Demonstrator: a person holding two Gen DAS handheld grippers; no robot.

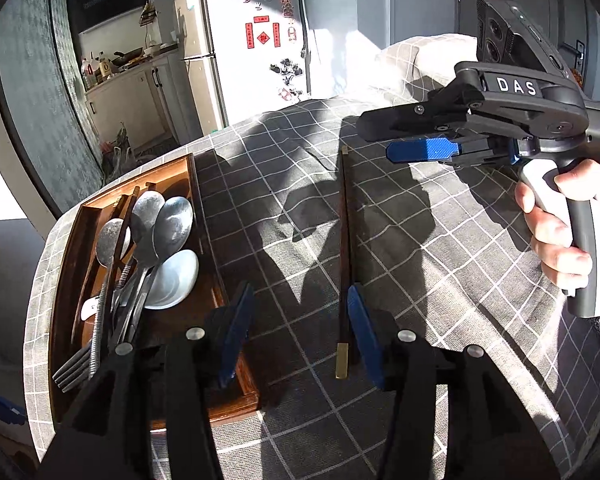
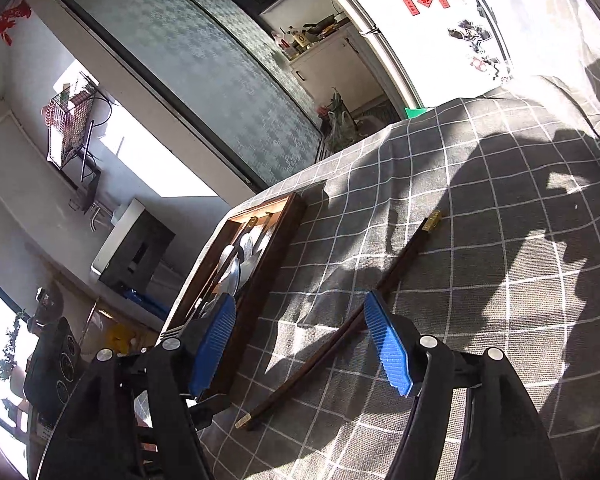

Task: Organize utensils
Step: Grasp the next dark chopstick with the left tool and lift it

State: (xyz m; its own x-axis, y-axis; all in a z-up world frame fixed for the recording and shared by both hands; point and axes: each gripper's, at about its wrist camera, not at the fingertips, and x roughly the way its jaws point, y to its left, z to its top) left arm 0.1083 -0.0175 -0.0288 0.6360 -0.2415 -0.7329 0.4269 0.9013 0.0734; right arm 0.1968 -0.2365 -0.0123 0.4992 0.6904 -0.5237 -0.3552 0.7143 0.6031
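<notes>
On the checked grey cloth (image 1: 440,248), slim dark brass-tipped chopsticks (image 1: 343,240); both claws spread, empty.

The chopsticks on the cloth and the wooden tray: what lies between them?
Nothing but bare checked tablecloth separates the chopsticks from the wooden tray; the left wrist view shows it.

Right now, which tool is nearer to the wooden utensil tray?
Left. The left tool hangs over the wooden utensil tray's near corner, one finger above its rim. The right tool is held up over the checked tablecloth, well away on the far side of the chopsticks.
</notes>
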